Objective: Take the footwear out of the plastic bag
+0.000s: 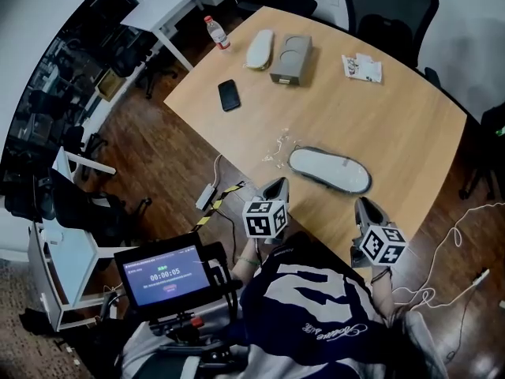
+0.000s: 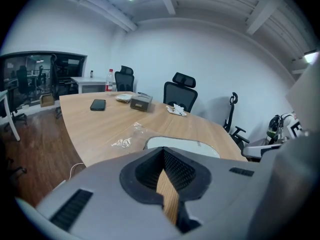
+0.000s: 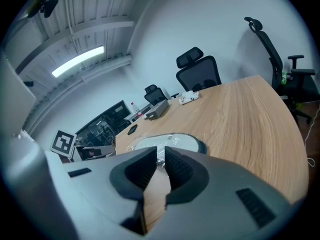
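A white slipper with a dark rim (image 1: pixel 329 170) lies flat inside a clear plastic bag (image 1: pixel 278 148) near the front edge of the wooden table (image 1: pixel 410 125). My left gripper (image 1: pixel 274 189) hovers just short of the slipper's left end, with its jaws shut and empty. In the left gripper view the slipper (image 2: pixel 182 145) shows just over the closed left gripper (image 2: pixel 163 151), with crumpled plastic (image 2: pixel 125 139) to its left. My right gripper (image 1: pixel 369 210) is near the slipper's right end. In the right gripper view the right gripper (image 3: pixel 161 151) shows a narrow gap with nothing in it, and the slipper (image 3: pixel 170 141) lies ahead.
At the far end of the table lie a black phone (image 1: pixel 229 95), a bottle (image 1: pixel 216 31), another pale slipper (image 1: pixel 259 49), a grey box (image 1: pixel 292 58) and a small packet (image 1: pixel 361 67). Office chairs (image 1: pixel 390 6) ring the table. Cables (image 1: pixel 442 251) trail on the floor at right.
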The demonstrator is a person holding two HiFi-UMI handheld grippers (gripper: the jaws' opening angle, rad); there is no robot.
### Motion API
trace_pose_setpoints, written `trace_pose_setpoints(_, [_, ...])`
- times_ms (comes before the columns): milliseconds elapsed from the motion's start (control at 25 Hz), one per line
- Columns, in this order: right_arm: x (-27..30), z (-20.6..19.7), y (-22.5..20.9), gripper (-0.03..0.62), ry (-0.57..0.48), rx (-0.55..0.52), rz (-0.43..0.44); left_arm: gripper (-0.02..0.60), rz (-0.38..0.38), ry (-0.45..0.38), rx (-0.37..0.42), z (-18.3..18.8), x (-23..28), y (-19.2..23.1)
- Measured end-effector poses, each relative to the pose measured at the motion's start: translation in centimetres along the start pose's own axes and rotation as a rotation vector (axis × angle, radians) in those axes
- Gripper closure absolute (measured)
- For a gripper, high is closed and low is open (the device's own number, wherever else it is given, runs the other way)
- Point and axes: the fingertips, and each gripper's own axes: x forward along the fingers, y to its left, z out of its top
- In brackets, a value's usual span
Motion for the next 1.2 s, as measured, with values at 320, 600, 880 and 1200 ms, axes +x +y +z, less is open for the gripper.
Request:
trace_pose_setpoints(320, [1.8,0.0,-2.2,0.540,0.004,0.076,-0.034,0.578,-0.071,0.111,-0.195,-1.3,2.9,0.4])
trace_pose_setpoints(600, [2.9,0.0,-4.0,0.488,0.007,0.128,-0.098,0.575,-0.111,0.182,-0.171,-0.1,5.5,1.3])
trace_pose_setpoints(880, [3.7,-1.6,-6.6,0.375,0.091,0.221,-0.043,0.575,-0.068,0.206,-0.037,1.7,8.9,3.9])
trace_pose_setpoints(1200, [4.2,-1.7,-7.7,0.370,0.133,0.220,-0.041,0.528,-0.118,0.269,-0.020,2.7,9.4,6.4])
